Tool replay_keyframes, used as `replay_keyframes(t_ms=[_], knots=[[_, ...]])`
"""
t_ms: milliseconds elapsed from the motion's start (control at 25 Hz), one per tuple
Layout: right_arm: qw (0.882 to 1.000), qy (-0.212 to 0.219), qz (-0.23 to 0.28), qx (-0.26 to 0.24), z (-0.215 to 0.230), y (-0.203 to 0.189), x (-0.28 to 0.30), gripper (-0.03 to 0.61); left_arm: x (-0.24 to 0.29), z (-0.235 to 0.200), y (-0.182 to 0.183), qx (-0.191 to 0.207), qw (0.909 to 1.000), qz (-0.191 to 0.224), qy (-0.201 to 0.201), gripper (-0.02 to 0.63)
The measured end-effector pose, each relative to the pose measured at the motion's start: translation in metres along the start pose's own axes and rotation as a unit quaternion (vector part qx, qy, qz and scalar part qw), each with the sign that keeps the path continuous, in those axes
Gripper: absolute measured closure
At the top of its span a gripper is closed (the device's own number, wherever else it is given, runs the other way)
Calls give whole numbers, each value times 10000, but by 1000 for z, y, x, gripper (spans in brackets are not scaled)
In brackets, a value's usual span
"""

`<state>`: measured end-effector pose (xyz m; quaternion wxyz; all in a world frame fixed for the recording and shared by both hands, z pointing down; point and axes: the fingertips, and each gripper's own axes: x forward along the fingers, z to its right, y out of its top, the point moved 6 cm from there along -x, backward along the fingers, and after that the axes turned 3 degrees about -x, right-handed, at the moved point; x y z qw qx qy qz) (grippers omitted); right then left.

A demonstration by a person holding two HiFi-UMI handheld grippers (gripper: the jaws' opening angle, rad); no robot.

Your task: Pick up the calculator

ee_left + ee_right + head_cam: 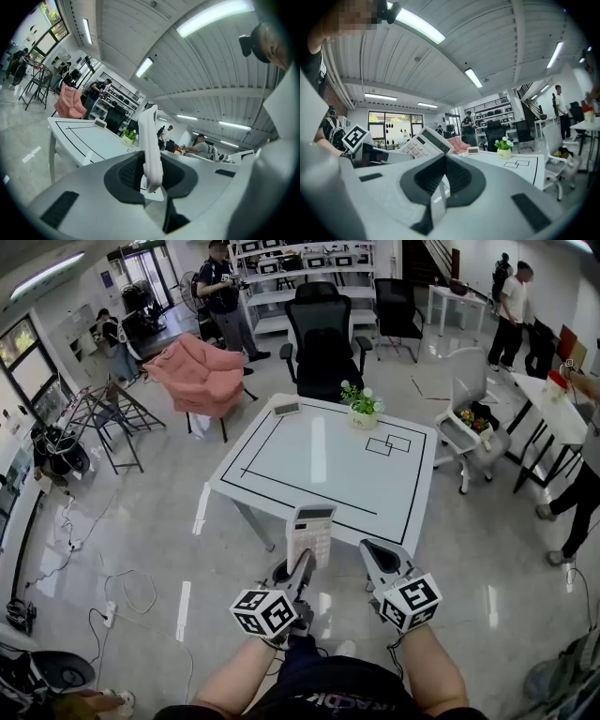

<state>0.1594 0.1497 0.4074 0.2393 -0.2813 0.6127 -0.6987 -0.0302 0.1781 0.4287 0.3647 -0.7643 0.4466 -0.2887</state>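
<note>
The white calculator (311,531) hangs in the air just in front of the white table's (281,465) near edge, with my left gripper (302,564) shut on its lower end. In the left gripper view the calculator (149,140) stands edge-on and upright between the jaws of that gripper (152,182). My right gripper (374,555) is beside it on the right, shut with nothing in it. In the right gripper view the closed jaws of the right gripper (439,196) point at the table, and the calculator (423,142) shows keys and display at the left.
The table carries black taped lines, a small digital clock (286,409) and a potted plant (362,407) at its far edge. A black office chair (323,338), a pink armchair (202,376) and a white chair (473,423) stand around it. Several people stand at the room's edges.
</note>
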Motion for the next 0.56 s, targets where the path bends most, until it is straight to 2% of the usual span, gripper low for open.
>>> replay_keyframes(t_ms=[560], knots=[[10000,-12,-6,2,7,-2,-2,577,7,1,-3,-22,10000,-9,-2,549]])
